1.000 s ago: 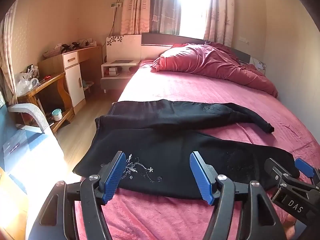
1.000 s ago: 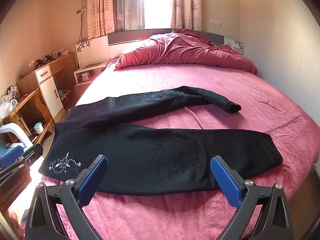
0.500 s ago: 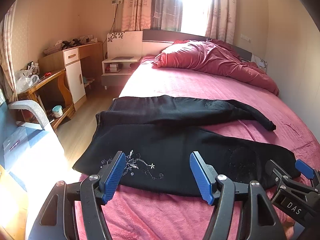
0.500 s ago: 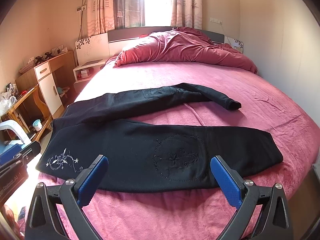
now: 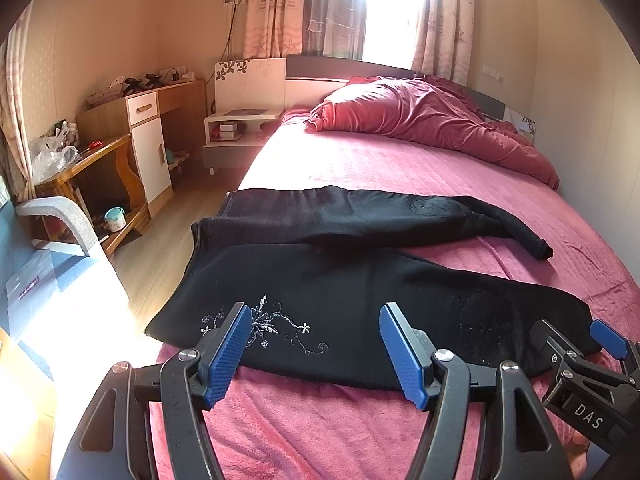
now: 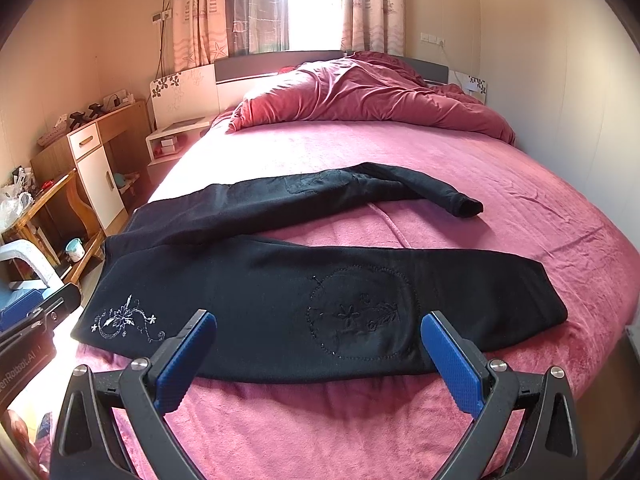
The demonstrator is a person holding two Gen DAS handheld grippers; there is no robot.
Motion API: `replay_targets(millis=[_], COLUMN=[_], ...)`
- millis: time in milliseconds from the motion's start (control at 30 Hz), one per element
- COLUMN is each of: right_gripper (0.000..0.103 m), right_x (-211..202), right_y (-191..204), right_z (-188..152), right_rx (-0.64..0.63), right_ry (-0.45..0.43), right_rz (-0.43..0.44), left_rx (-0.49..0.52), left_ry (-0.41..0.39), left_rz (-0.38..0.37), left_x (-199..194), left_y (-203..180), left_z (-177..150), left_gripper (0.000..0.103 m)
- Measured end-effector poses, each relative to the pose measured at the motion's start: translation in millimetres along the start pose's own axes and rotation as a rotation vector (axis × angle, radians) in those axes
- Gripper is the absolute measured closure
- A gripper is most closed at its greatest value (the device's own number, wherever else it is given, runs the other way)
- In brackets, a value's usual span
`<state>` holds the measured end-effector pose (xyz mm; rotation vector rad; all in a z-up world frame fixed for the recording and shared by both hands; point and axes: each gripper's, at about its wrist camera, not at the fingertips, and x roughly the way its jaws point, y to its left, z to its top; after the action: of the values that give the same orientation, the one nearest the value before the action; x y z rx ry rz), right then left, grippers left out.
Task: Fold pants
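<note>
Black pants (image 5: 340,280) (image 6: 280,280) lie spread flat across the pink bed (image 5: 400,168) (image 6: 520,184), waist to the left, both legs stretching right and splayed apart. White floral embroidery marks the near hip. My left gripper (image 5: 316,344) hovers open just short of the near leg's hem side by the embroidery, nothing between its blue pads. My right gripper (image 6: 320,356) is open too, hanging before the near leg's knee patch. The right gripper (image 5: 580,344) shows at the lower right of the left wrist view.
A crumpled red duvet (image 5: 420,120) (image 6: 360,96) lies at the head of the bed. Left of the bed are a white nightstand (image 5: 236,128), a wooden desk with cabinet (image 5: 132,136), and a chair (image 5: 60,220). A wall runs along the bed's right side.
Both grippers have risen or tilted slightly, so the pants sit a little lower in each view. Both stay open; the pants have not moved.
</note>
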<state>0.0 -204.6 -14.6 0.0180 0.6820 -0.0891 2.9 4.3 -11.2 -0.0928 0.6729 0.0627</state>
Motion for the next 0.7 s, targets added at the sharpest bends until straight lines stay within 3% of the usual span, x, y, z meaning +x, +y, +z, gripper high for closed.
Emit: replay_targets(millis=[700], right_gripper=[0.000], right_x=[8.4], right_y=[-3.5], right_z=[-5.1], right_rx=[0.005], right_ry=[0.018], right_rz=[-0.008], left_rx=[-0.009], left_ry=[0.018], left_rz=[0.001], left_x=[4.6], left_y=[3.2], left_z=[-3.5], left_gripper=[0.035])
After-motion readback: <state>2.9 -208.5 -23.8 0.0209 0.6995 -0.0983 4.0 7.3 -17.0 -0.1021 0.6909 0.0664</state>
